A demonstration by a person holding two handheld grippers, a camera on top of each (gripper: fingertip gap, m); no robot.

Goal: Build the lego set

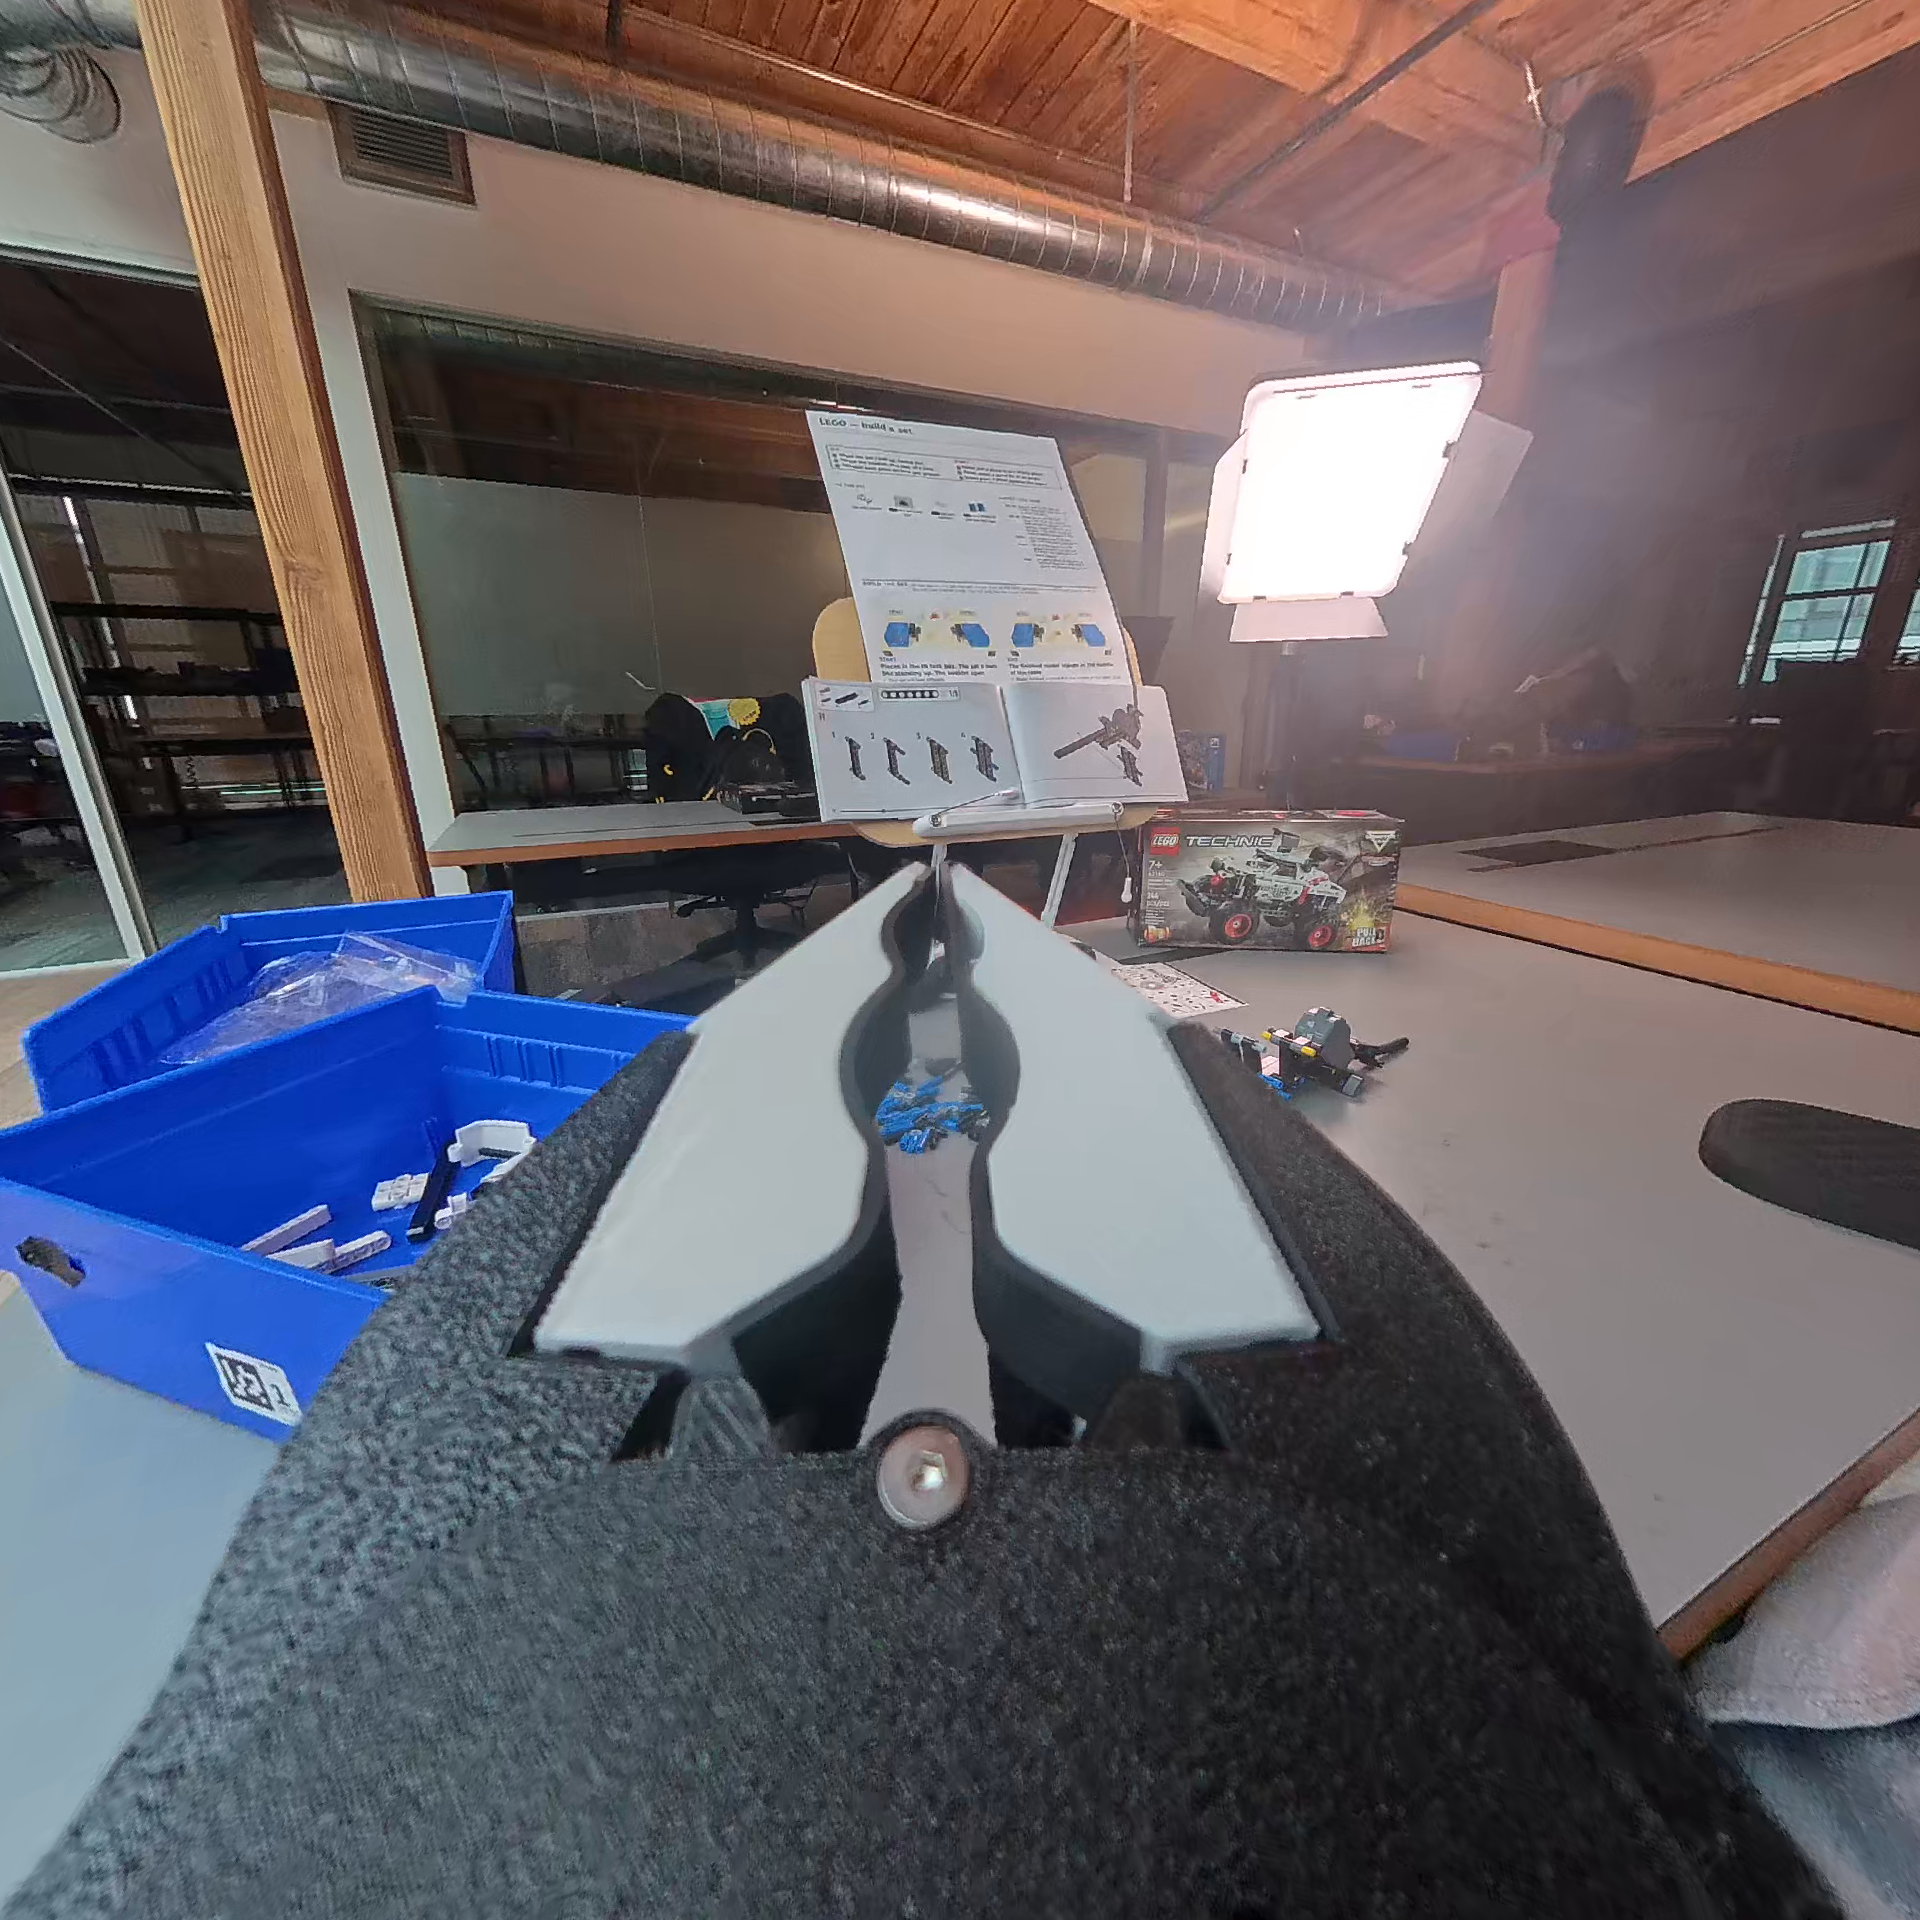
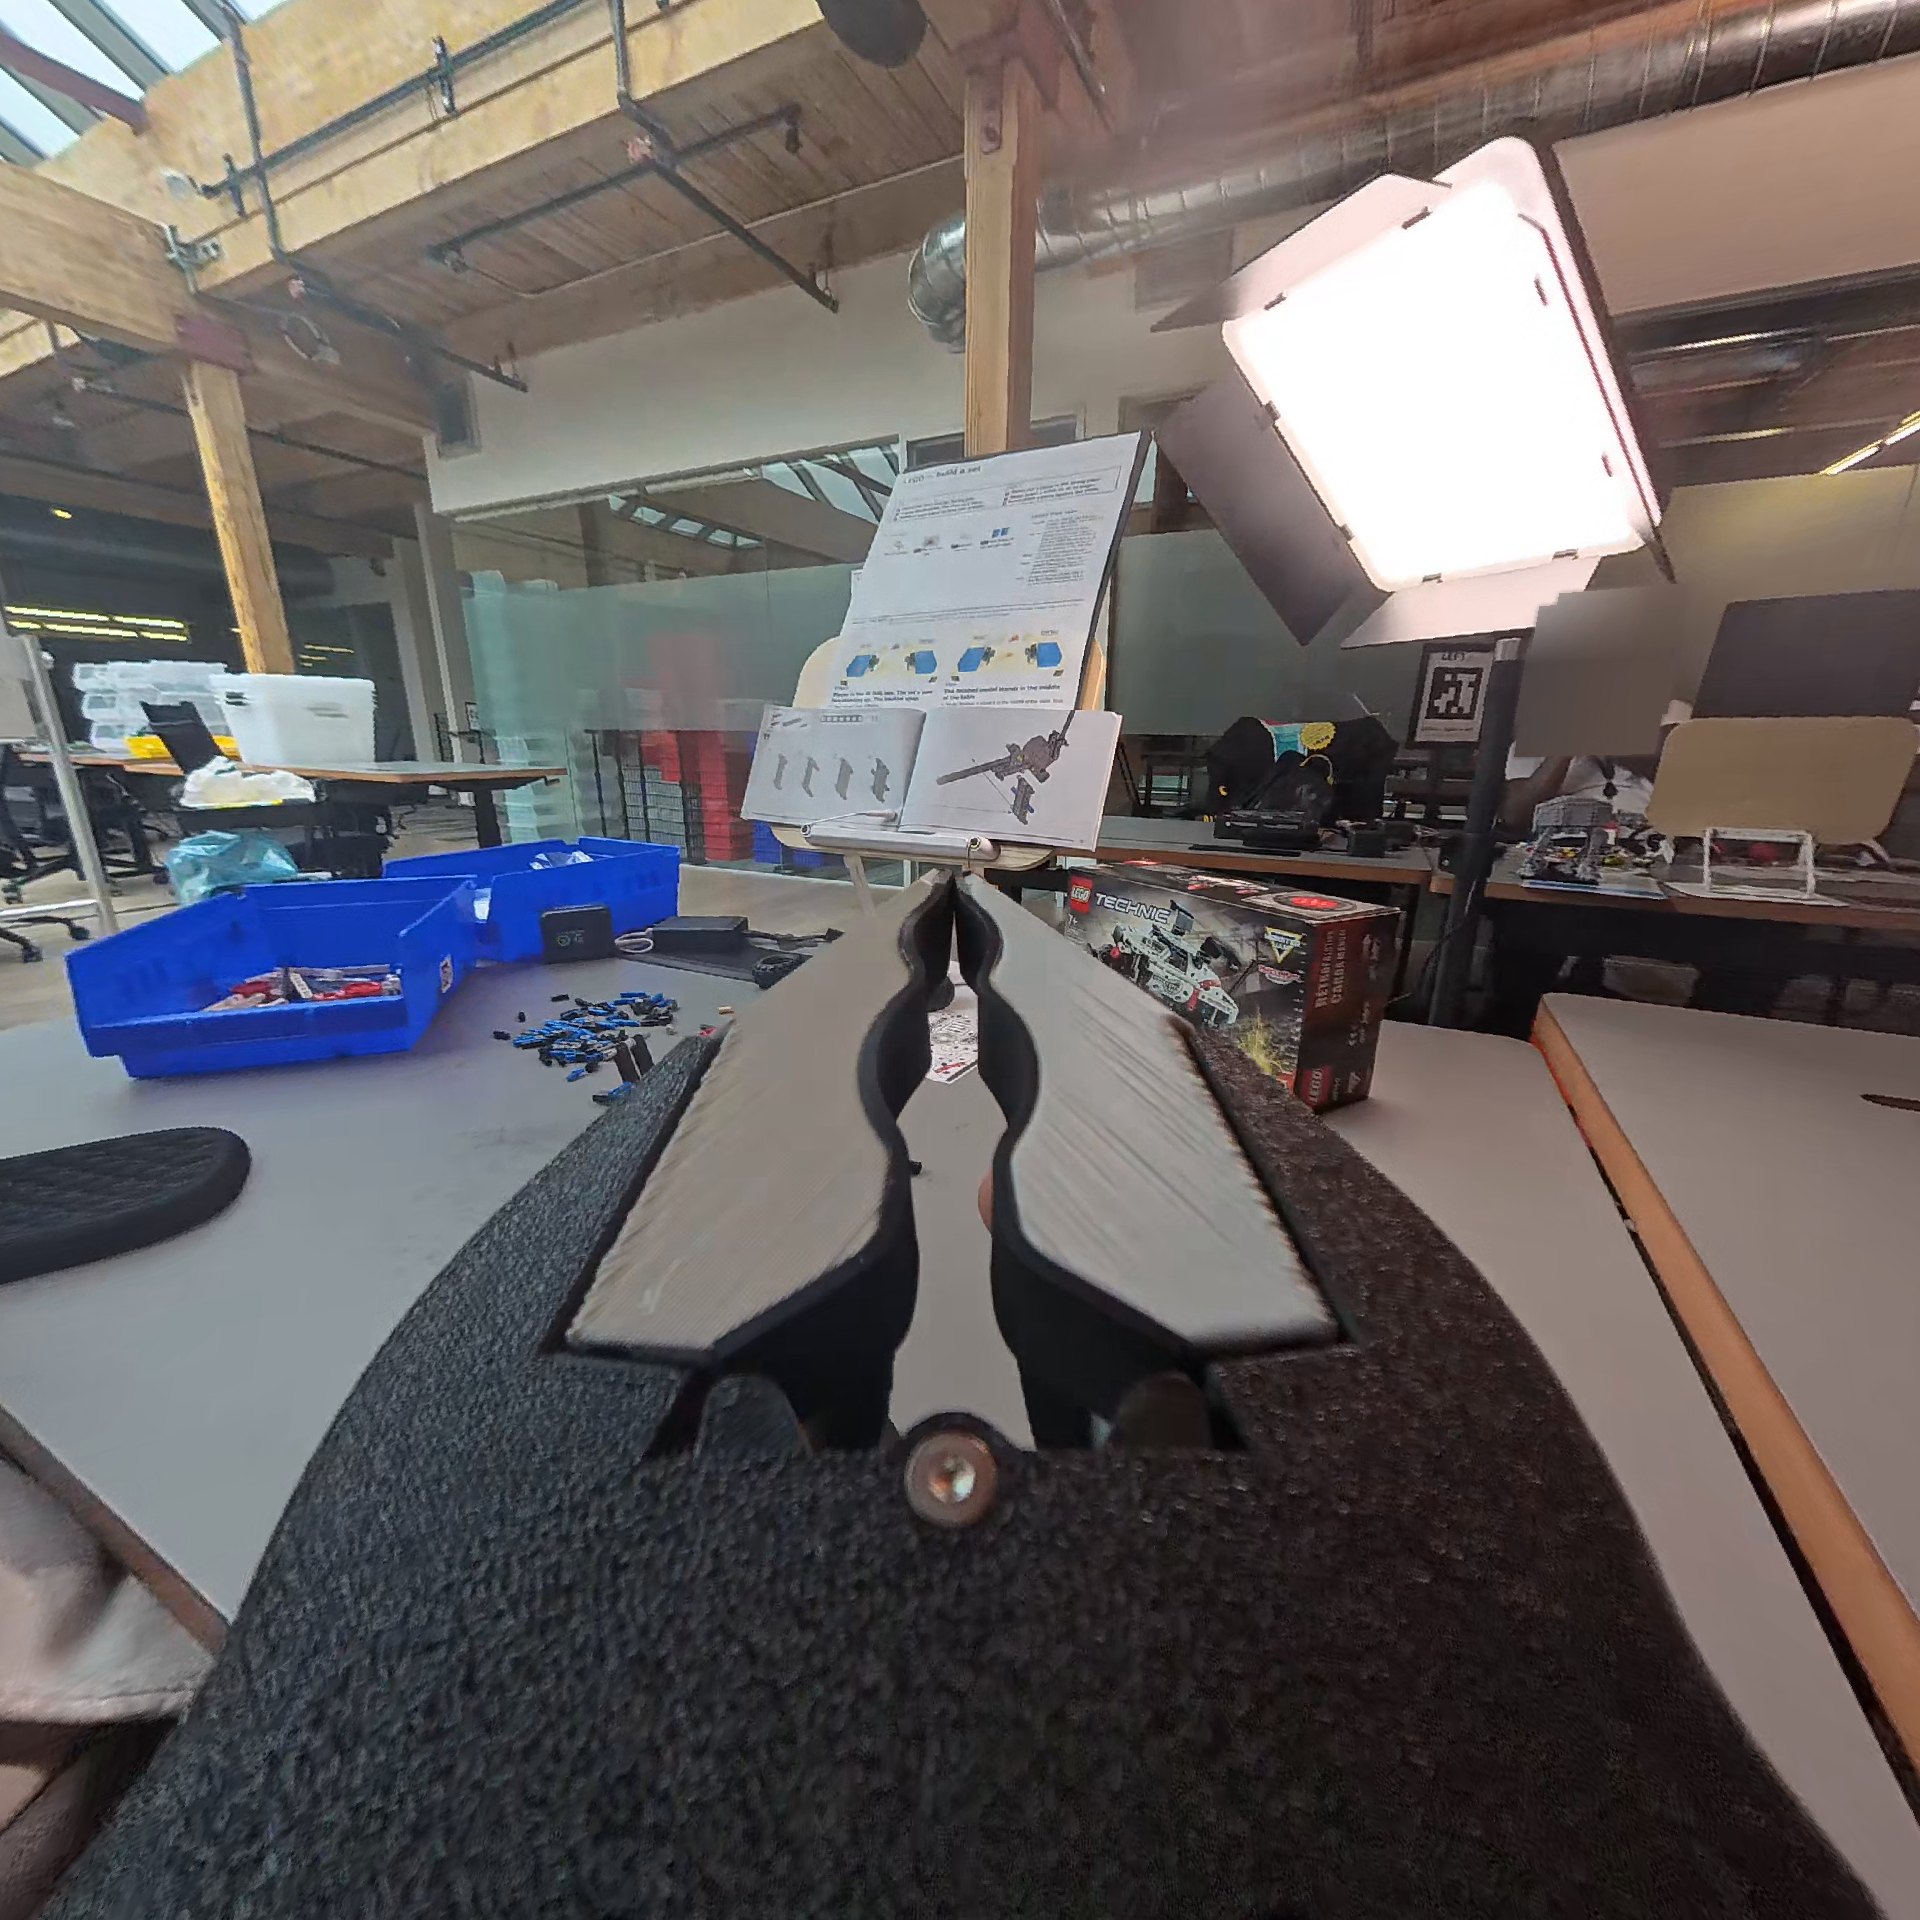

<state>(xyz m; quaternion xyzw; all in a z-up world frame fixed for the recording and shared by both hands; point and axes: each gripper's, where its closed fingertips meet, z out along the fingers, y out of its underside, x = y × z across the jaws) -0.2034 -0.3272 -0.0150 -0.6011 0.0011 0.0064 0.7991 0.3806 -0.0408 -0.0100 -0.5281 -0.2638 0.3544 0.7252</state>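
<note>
My left gripper [image 1: 940,871] is shut and empty, raised above the grey table [image 1: 1507,1299]. Behind it lies a pile of small blue and black pins [image 1: 925,1117]. A partly built grey and black model [image 1: 1314,1049] lies to its right. A blue bin [image 1: 312,1174] with white and grey pieces sits at the left. My right gripper [image 2: 953,881] is shut and empty above the table [image 2: 364,1195]. The pin pile [image 2: 597,1023] lies to its left, near a blue bin [image 2: 270,971] of red and mixed pieces. An open instruction booklet [image 1: 987,743] [image 2: 935,774] stands on a stand ahead.
The set's box [image 1: 1268,878] [image 2: 1236,977] stands at the right back. A second blue bin [image 1: 301,966] [image 2: 582,894] holds plastic bags. A sticker sheet [image 1: 1174,987] lies flat. Black pads [image 1: 1829,1169] [image 2: 104,1195] lie on the table. A bright lamp panel [image 2: 1444,384] stands behind.
</note>
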